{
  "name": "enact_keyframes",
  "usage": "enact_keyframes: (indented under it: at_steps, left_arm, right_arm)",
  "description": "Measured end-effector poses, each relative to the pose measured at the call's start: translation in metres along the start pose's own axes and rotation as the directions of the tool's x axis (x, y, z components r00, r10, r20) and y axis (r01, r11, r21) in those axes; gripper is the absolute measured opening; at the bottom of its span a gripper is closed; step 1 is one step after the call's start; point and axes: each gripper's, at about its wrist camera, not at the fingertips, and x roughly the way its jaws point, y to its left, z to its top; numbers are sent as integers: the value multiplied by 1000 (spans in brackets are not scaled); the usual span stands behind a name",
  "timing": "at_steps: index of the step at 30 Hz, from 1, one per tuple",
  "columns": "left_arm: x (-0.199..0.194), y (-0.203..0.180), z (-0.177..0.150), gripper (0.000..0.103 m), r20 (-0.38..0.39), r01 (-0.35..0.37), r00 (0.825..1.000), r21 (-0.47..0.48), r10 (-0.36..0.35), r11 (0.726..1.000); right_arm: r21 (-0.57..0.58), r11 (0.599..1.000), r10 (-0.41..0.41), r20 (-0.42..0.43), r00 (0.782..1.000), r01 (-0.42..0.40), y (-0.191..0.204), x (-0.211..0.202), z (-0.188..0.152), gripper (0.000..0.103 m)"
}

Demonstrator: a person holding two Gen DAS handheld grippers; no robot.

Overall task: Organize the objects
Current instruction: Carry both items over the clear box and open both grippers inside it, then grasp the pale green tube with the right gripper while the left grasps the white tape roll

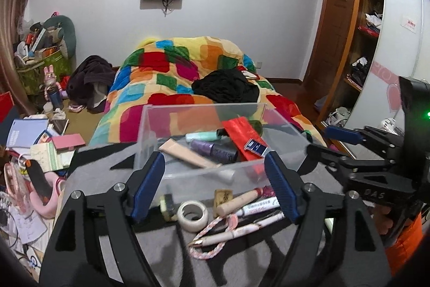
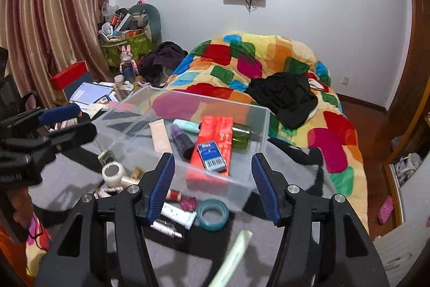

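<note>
Left gripper (image 1: 215,186): jaws wide, empty.
Right gripper (image 2: 213,186): jaws wide, empty.
Near edge of grey mat (image 2: 174,254): blue tape ring (image 2: 212,214), white tape roll (image 1: 193,215), pens (image 1: 242,230), blocking clear box (image 2: 255,114).
Box: red carton (image 2: 215,144), purple bottle (image 2: 181,140).
Beyond: patchwork quilt (image 2: 268,55).

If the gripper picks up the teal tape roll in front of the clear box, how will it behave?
The teal tape roll lies flat on the grey cloth, so it probably will not roll until tilted on edge. It is a hollow ring, likely light and fairly stiff. Its glossy outer face may slip between the pads.
</note>
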Motion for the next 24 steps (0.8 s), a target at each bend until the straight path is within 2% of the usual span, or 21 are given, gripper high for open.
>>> enact_keyframes:
  at_steps: [4,9,11,17,20,24]
  left_arm:
    - [-1,10,-16,77,-33,-19,999,-26,18,999]
    - [1,22,-39,75,-88,-38,996,-52,33,998]
    - [4,24,-46,62,-108,-37,994,-61,30,997]
    - [20,24,-63,34,-177,-10,984,-72,-3,997]
    - [29,23,-67,32,-207,4,978,-85,-22,996]
    - [40,24,-65,32,-225,-4,974,-101,-19,995]
  right_arm:
    - [6,1000,-22,-14,1000,22,-5,-6,-13,61]
    - [11,999,-43,-56,998,43,-9,-6,-35,62]
    - [25,999,-38,-79,996,40,-11,-5,-45,62]
    - [91,995,-12,-154,988,26,-23,3,-74,61]
    - [112,994,2,-177,984,18,-27,5,-84,61]
    - [125,992,16,-204,979,9,-27,9,-94,51]
